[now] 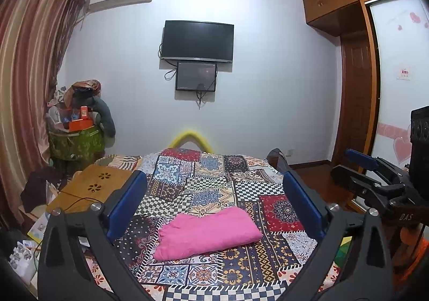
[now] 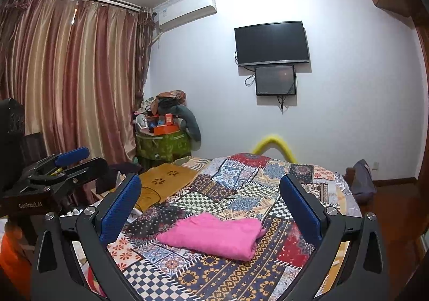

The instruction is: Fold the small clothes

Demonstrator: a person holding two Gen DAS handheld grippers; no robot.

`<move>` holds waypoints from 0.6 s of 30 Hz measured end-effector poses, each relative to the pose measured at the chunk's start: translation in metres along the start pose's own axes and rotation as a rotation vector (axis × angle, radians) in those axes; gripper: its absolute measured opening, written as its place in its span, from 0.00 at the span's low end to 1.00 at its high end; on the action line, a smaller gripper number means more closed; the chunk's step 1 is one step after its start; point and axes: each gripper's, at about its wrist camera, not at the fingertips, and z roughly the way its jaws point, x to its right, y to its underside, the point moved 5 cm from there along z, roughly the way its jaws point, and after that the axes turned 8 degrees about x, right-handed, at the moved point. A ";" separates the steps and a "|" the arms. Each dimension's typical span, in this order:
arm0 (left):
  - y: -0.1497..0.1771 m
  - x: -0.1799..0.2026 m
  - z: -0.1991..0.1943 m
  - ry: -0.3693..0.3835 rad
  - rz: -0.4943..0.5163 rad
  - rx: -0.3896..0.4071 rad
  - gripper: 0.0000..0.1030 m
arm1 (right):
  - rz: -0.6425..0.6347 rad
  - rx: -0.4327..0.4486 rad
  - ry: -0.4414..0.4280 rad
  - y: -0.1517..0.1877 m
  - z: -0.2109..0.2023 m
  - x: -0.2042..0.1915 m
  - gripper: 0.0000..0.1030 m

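Observation:
A pink garment (image 1: 207, 234), folded into a compact rectangle, lies flat on the patchwork bedspread (image 1: 214, 180). It also shows in the right wrist view (image 2: 211, 232). My left gripper (image 1: 213, 180) is open and empty, held above the bed with the garment between and below its blue pads. My right gripper (image 2: 210, 183) is open and empty, also raised over the garment. Each gripper shows in the other's view: the right one (image 1: 372, 169) at the right edge, the left one (image 2: 67, 164) at the left edge.
A wooden lap tray (image 1: 91, 188) with a black cable lies on the bed's left side. Clutter piles (image 1: 77, 124) stand by the striped curtain (image 2: 67, 81). A TV (image 1: 198, 40) hangs on the far wall. A wardrobe (image 1: 375, 59) stands at the right.

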 end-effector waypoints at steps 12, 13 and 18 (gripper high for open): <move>0.003 0.000 0.005 0.010 -0.007 -0.017 0.99 | 0.004 -0.012 0.003 0.003 0.000 0.002 0.99; 0.003 0.000 0.005 0.008 -0.007 -0.017 0.99 | 0.002 -0.013 0.006 0.003 -0.001 0.002 0.99; 0.003 0.000 0.006 0.009 -0.006 -0.019 0.99 | 0.002 -0.018 0.011 0.003 -0.002 0.002 0.99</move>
